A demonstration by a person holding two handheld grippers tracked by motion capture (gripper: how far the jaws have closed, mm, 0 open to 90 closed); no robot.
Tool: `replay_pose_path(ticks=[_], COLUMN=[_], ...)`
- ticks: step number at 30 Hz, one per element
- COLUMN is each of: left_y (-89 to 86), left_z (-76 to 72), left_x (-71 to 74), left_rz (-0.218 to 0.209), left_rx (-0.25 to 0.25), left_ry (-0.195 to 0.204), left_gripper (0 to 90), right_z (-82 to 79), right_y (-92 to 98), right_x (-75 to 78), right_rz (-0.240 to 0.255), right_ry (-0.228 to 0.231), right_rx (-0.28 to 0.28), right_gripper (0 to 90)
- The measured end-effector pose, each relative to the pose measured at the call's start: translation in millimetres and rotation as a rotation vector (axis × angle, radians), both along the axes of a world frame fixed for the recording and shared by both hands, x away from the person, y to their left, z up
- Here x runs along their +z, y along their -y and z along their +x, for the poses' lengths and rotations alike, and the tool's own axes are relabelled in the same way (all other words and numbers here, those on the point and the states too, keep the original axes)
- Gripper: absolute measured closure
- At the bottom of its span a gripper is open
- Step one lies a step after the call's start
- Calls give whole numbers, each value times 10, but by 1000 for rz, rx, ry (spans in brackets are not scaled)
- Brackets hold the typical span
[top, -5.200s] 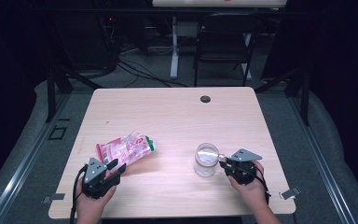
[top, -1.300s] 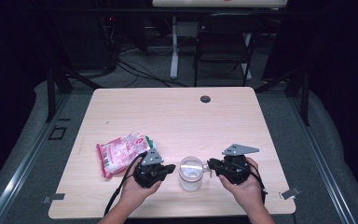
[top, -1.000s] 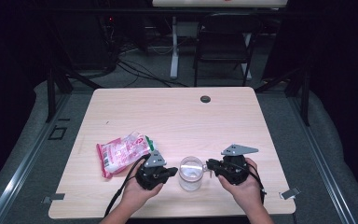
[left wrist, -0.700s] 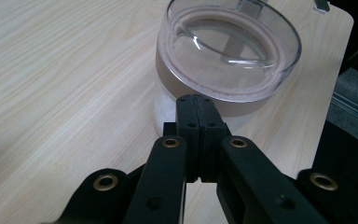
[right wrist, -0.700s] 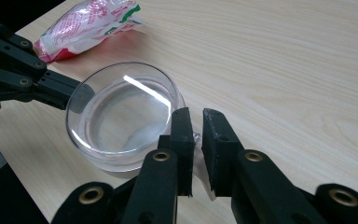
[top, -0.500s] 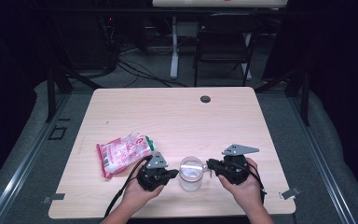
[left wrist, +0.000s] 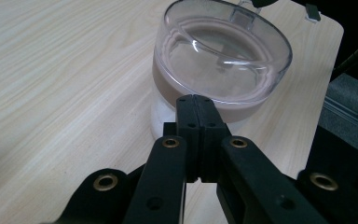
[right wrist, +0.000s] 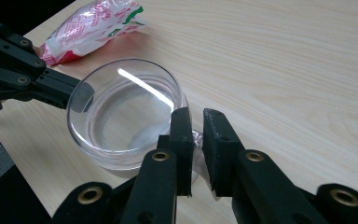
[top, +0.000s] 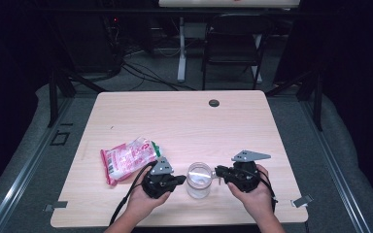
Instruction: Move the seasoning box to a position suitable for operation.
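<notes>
Between both hand-held grippers, glass jar (top: 198, 180)

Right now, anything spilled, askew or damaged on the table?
Nothing stands out. The clear glass mug stands upright and empty, with no liquid on the table. The right gripper is shut on its handle; the left gripper is shut at its side. The pink snack bag lies flat, crumpled but not visibly torn.

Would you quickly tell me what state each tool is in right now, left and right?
Left tool: shut, empty, its tips at the clear cup's wall.
Right tool: shut on the clear cup's handle.
</notes>
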State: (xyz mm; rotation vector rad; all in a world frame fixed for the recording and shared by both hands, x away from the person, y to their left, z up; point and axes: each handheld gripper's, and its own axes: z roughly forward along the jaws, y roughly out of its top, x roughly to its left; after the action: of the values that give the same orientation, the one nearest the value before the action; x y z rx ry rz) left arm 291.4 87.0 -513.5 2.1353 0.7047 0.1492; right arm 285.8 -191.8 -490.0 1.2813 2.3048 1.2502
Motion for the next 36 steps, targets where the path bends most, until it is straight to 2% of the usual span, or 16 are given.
replay_pose_path(ticks=[6,10,18,26,31,35,36], left_y=[-16,-14,-13,12,13,37,41], left_z=[-4,-16,-14,-18,-16,-19,-19], left_x=[45,84,102,121,153,184,192], left_rz=[-23,-28,-36,-37,-46,-46,-44], left_rx=[-3,0,-2,-8,2,2,-1], left_ry=[-6,12,2,11,7,16,18], left_gripper=[900,900,900,900,900,900,900], right_z=[4,7,7,5,-29,-94,-144], right_y=[21,40,47,56,36,9,-13], right_x=[-14,-25,-29,-31,20,75,86], right_rz=[17,36,37,32,14,17,5], right_ry=[-4,-14,-15,-11,4,38,58], right_rx=[-3,-4,-5,-9,3,42,54], right_gripper=[820,819,819,812,768,705,676])
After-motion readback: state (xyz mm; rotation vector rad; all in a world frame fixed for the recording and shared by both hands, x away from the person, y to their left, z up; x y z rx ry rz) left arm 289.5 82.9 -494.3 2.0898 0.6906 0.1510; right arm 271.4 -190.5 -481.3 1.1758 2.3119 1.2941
